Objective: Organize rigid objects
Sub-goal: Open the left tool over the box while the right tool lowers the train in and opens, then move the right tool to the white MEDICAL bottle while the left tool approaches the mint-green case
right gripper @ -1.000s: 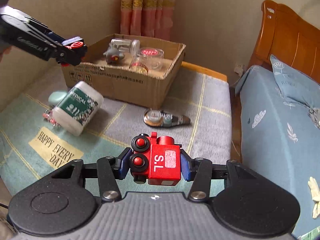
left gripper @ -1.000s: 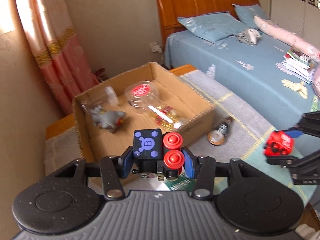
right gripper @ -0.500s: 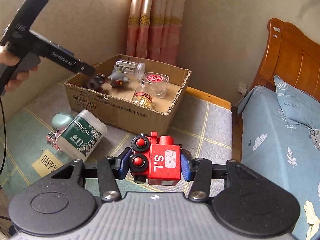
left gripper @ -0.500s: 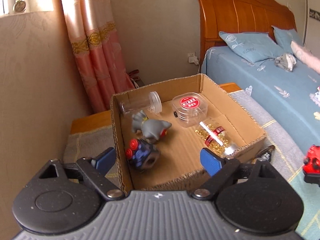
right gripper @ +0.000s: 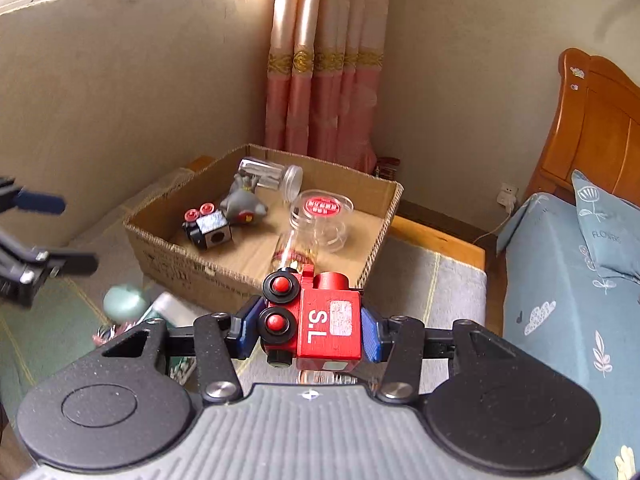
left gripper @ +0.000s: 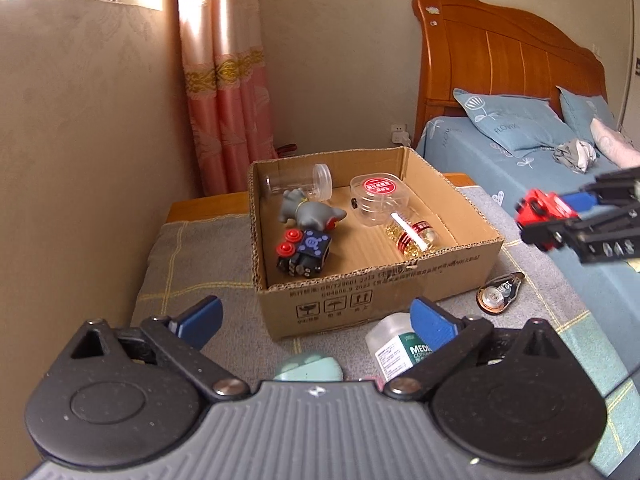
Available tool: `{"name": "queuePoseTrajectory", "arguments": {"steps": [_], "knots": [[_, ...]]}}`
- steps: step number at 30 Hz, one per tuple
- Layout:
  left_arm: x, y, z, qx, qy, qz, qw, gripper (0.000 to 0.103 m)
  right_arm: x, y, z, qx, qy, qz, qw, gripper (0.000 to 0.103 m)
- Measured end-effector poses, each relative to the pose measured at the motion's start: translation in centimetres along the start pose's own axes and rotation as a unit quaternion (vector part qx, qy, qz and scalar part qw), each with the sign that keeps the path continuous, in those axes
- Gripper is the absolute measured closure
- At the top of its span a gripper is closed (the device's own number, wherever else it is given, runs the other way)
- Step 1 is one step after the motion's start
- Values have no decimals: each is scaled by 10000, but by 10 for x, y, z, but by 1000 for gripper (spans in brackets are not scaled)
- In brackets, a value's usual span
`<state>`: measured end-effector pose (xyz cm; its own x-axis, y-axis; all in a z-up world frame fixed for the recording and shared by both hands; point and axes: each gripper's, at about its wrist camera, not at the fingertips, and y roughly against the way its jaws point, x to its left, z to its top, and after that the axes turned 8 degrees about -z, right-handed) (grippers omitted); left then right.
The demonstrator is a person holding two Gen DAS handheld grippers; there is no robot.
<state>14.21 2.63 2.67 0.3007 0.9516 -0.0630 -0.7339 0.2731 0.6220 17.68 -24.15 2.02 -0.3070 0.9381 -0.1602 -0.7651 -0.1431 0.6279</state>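
A cardboard box (left gripper: 372,296) (right gripper: 168,264) stands on a grey-green mat. In it lie a dark blue toy train (left gripper: 306,250) (right gripper: 208,230), a grey toy figure (left gripper: 310,212), a clear jar (left gripper: 300,180), a red-lidded clear tub (left gripper: 378,196) and a bottle of gold beads (left gripper: 412,236). My left gripper (left gripper: 316,320) is open and empty, in front of the box. My right gripper (right gripper: 308,326) is shut on a red toy train (right gripper: 320,320) marked "S.L", held in the air to the right of the box; it also shows in the left wrist view (left gripper: 544,216).
A white and green medical bottle (left gripper: 400,348), a mint-green round object (left gripper: 308,368) and a tape dispenser (left gripper: 500,294) lie on the mat in front of the box. A bed (left gripper: 540,168) with a wooden headboard is at the right. A wall and pink curtain (left gripper: 224,92) are behind.
My left gripper let go of the blue train into the box, opened, and pulled back and up. My right gripper has risen and come closer to the box with the red train.
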Motion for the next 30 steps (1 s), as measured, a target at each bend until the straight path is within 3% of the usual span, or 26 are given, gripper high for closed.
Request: {"name": "queuePoseTrajectory", "arguments": {"steps": [15,17,19,21,30], "knots": [[17,14,-18,16,447,203,9988,3,3,-96,70,221,4,-131,9997,48],[18,15,-21,17,491,208,9986,3,3,-106,70,305,-50,-233,9993,36],[20,16,-22,24,513,205,9985,3,1,-105,65,294,-129,-273,9991,13],[21,17,-24,34,522,202,9984,3,0,-99,60,239,-184,-195,9994,5],[19,18,-29,67,552,165,9983,3,6,-65,43,202,-112,-211,9995,0]]}}
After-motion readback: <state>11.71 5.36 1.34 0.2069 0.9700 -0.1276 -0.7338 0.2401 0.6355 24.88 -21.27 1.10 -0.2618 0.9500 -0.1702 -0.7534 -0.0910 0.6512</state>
